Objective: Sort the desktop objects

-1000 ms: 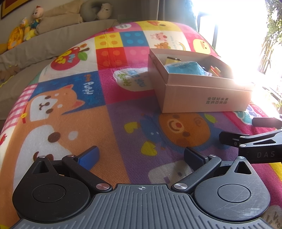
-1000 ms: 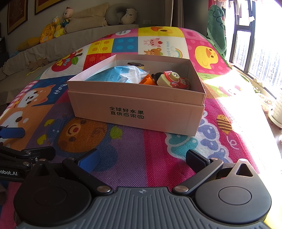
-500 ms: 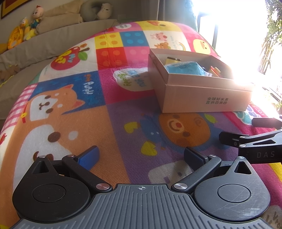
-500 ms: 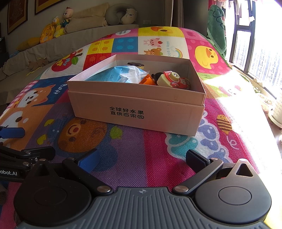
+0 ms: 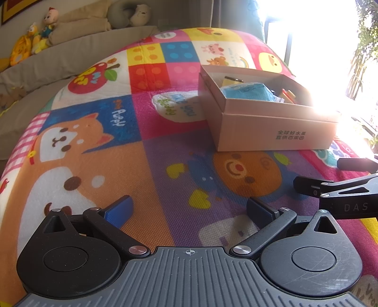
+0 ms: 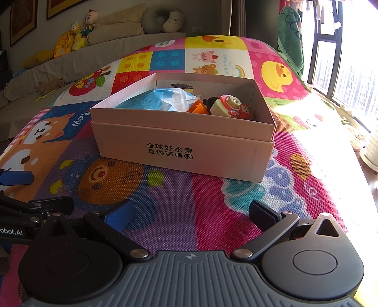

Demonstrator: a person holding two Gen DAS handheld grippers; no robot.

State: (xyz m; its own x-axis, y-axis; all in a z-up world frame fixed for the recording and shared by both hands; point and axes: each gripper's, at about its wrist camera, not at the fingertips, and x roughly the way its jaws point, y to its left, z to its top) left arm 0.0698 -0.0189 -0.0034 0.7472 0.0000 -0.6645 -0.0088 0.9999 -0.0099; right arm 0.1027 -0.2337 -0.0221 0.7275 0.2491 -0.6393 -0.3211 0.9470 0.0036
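Note:
A beige cardboard box with printed characters stands on the colourful play mat; it also shows in the left wrist view. Inside lie a blue tissue pack, a toy camera, an orange piece and a small dark-topped yellow item. My right gripper is open and empty, low over the mat in front of the box. My left gripper is open and empty, to the left of the box. Each gripper's fingers show at the other view's edge.
A grey sofa with plush toys and a neck pillow runs along the back. A bright window is to the right, with a white pot beside the mat edge.

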